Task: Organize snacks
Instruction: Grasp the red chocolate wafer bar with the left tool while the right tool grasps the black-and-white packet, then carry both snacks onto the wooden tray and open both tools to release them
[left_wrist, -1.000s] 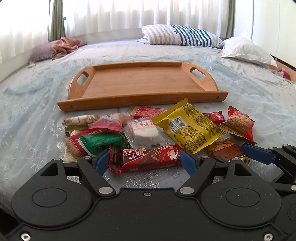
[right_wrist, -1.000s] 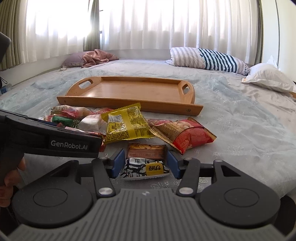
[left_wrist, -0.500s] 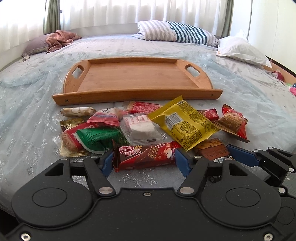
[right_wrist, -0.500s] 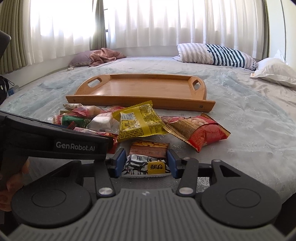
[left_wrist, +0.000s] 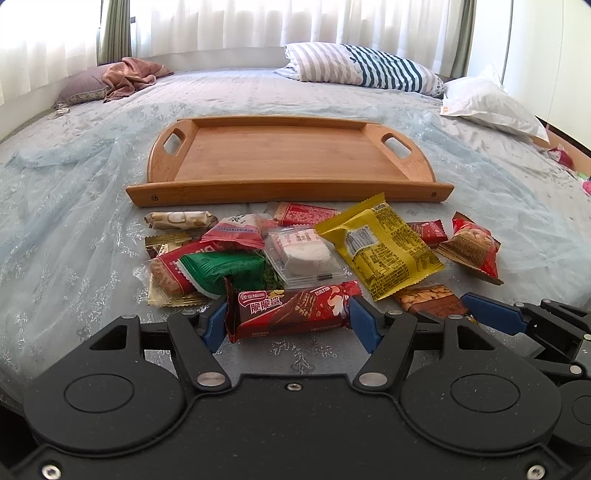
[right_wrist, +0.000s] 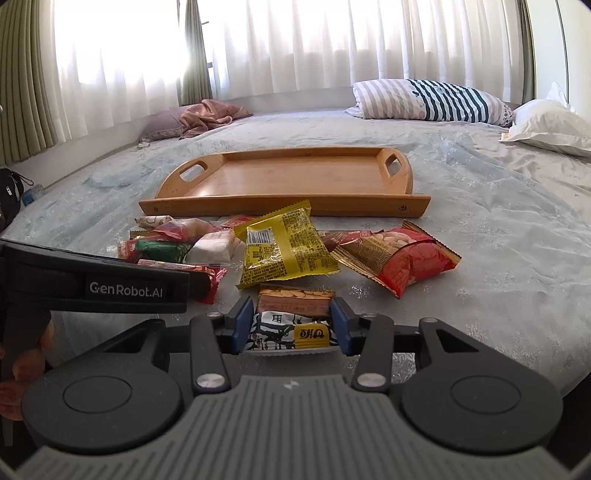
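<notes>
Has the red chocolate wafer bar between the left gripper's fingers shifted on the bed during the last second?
Cannot tell. The red chocolate wafer bar still lies just before the green wrapper, flanked by the left gripper; only the camera view rose.

Left hand-held gripper (left_wrist: 287, 320) clamped on red wafer bar (left_wrist: 291, 309), wooden tray (left_wrist: 288, 192) beyond.
</notes>
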